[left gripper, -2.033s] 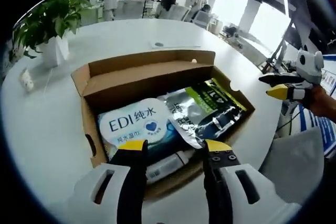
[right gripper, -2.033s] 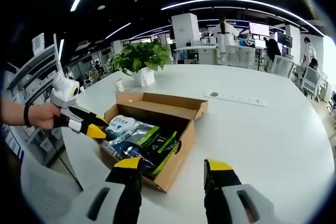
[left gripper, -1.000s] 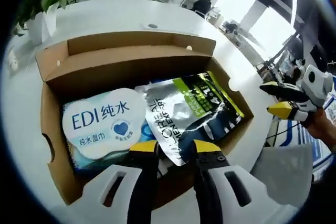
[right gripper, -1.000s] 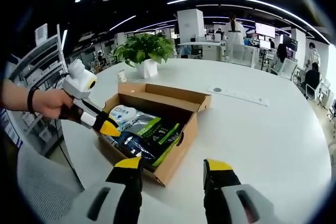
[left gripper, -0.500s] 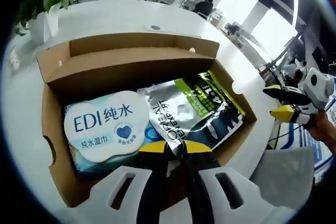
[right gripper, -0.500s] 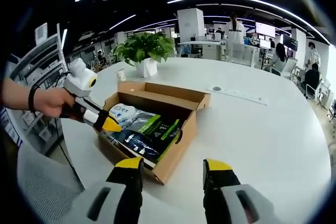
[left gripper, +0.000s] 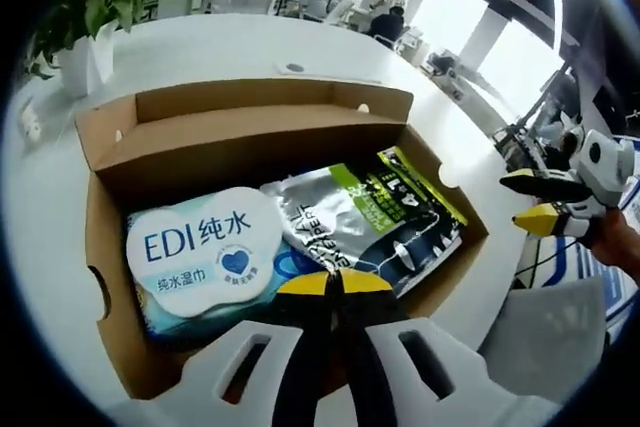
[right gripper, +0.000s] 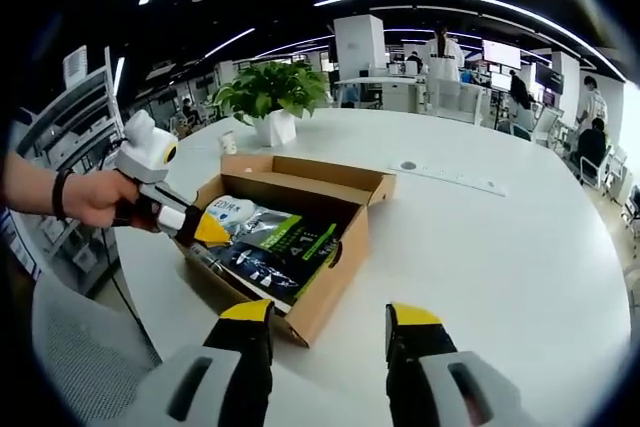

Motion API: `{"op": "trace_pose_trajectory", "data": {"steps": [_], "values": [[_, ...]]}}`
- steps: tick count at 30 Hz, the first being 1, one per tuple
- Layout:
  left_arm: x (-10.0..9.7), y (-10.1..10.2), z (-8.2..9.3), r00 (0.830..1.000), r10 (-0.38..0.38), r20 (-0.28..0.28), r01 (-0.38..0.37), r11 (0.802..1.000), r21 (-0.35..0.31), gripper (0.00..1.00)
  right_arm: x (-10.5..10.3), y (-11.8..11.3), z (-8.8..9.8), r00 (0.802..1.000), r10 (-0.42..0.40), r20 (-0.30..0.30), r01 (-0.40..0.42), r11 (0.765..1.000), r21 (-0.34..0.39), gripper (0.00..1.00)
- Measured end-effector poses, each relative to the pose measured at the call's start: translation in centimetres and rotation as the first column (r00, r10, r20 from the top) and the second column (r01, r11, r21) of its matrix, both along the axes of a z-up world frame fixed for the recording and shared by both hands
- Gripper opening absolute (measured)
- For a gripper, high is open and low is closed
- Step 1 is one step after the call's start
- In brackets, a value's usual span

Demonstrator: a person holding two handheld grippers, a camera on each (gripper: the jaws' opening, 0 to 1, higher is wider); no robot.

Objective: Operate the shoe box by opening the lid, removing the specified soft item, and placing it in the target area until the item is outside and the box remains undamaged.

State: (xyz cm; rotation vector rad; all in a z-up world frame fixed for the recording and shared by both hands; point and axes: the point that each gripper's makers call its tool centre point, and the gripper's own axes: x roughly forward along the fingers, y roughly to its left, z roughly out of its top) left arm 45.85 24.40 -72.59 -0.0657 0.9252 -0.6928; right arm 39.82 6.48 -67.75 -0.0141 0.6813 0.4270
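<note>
An open cardboard shoe box (left gripper: pixel 108 292) sits on a round white table, its lid folded back on the far side. Inside lie a white and blue EDI wipes pack (left gripper: pixel 200 245) and a silver, green and black pouch (left gripper: pixel 375 217). My left gripper (left gripper: pixel 335 283) is shut on the pouch's near edge. The right gripper (left gripper: pixel 515 199) hovers off the box's right side. In the right gripper view, my right gripper (right gripper: pixel 325 315) stands open above the table with nothing in it. The box (right gripper: pixel 325 292) lies ahead. The left gripper (right gripper: pixel 210 232), held by a hand, pinches the pouch (right gripper: pixel 290 252) beside the wipes pack (right gripper: pixel 232 212).
A potted plant (left gripper: pixel 85 7) (right gripper: pixel 272 97) stands beyond the box. A small white object (left gripper: pixel 30 125) lies near it. A flat white strip (right gripper: pixel 450 178) lies farther out on the table. A grey chair (left gripper: pixel 555 332) (right gripper: pixel 80 367) stands at the table's edge. People sit at desks behind.
My left gripper's jaws went from open over the box to shut on the pouch's near edge. The right gripper stayed open beside the box.
</note>
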Motion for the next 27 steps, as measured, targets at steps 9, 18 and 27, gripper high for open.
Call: {"op": "trace_pose_trajectory", "data": {"steps": [9, 18, 27], "values": [[0.1, -0.2, -0.1, 1.0, -0.003, 0.02, 0.004, 1.0, -0.008, 0.0, -0.2, 0.4, -0.3, 1.0, 0.01, -0.004, -0.01, 1.0, 0.003, 0.41], [0.0, -0.6, -0.2, 0.998, -0.03, 0.052, 0.03, 1.0, 0.003, 0.0, 0.0, 0.5, -0.4, 1.0, 0.012, -0.006, -0.012, 1.0, 0.006, 0.41], [0.2, -0.9, -0.3, 0.998, -0.027, 0.065, 0.028, 1.0, -0.008, 0.0, -0.1, 0.9, -0.6, 1.0, 0.025, -0.01, -0.025, 1.0, 0.002, 0.41]]}}
